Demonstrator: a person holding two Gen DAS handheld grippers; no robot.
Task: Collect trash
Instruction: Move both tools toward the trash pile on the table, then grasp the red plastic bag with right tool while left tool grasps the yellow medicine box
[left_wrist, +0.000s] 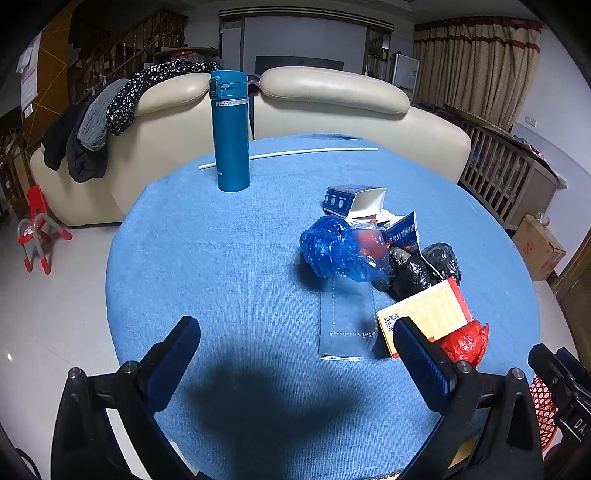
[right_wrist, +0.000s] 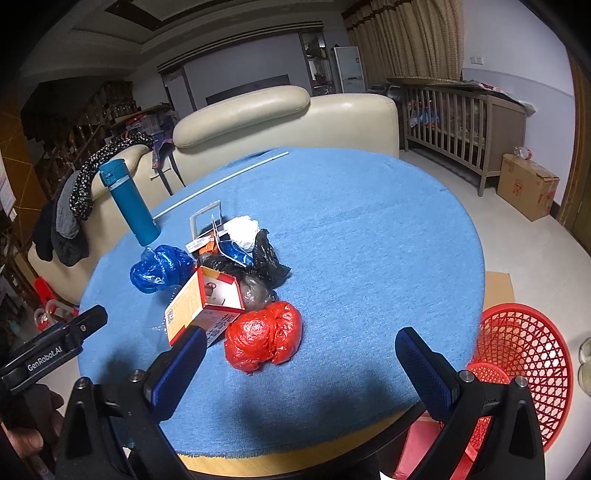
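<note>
Red bag (right_wrist: 263, 336) lies on the blue cloth (right_wrist: 369, 240) before both grippers' empty, wide-apart jaws

Dim indoor light from overhead — a soft dark shadow pools on the bench (left_wrist: 207, 258) at 6 o'clock; edges bend, corners vignette black.

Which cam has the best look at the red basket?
Right wrist: the red basket sits beside the table, rim and mesh wall in view. Left wrist catches only a sliver of mesh behind the gripper hardware.
</note>
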